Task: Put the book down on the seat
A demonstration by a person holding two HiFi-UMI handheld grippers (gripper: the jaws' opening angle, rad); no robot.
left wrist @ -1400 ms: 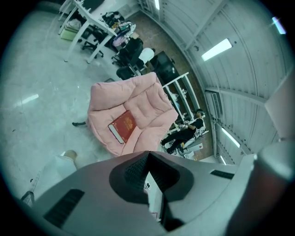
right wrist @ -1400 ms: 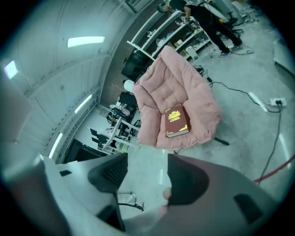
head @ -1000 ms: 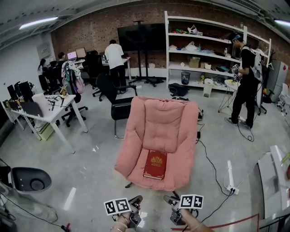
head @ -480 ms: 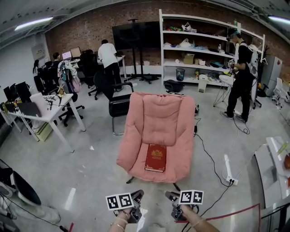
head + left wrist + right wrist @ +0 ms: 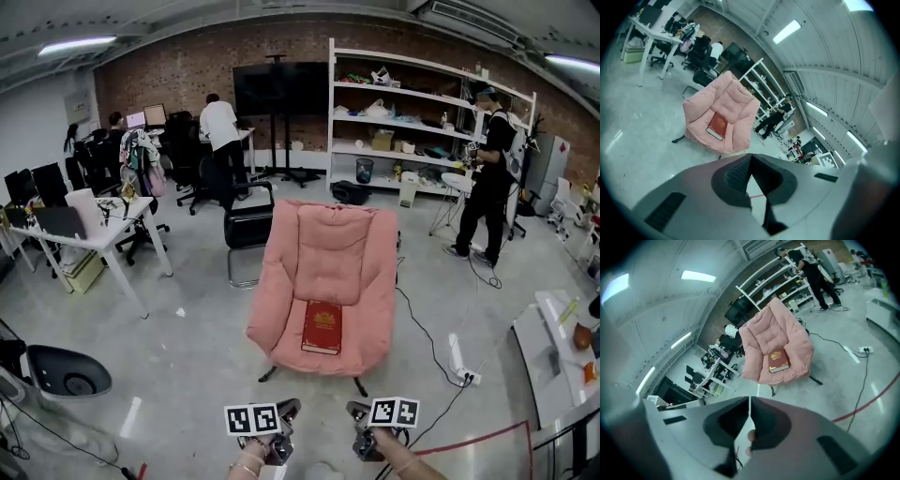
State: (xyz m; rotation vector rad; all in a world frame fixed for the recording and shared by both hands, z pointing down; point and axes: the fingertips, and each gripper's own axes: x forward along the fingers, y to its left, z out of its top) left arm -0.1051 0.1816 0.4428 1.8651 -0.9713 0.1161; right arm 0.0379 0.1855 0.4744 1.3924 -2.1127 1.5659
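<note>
- The book [image 5: 322, 327] lies flat and cover up on the seat cushion of the pink armchair [image 5: 324, 246], toward the front edge and roughly square with the chair.
- It rests on its broad face in the soft hollow below the backrest, so we judge it settled and unlikely to slide off.
- The jaws of our left gripper [image 5: 750, 159] are pressed together with nothing between them.
- Our right gripper [image 5: 750, 403] has its jaws together too, and it holds nothing.
- We hold both grippers low and close to our body, well apart from the armchair, with bare floor [image 5: 187, 347] between us and it.
- We read that stance as standing clear, since neither gripper has anything left to carry.
- Both gripper views face the chair, so we can check the book from two sides.
- With the book on the seat, we judge the task done.
</note>
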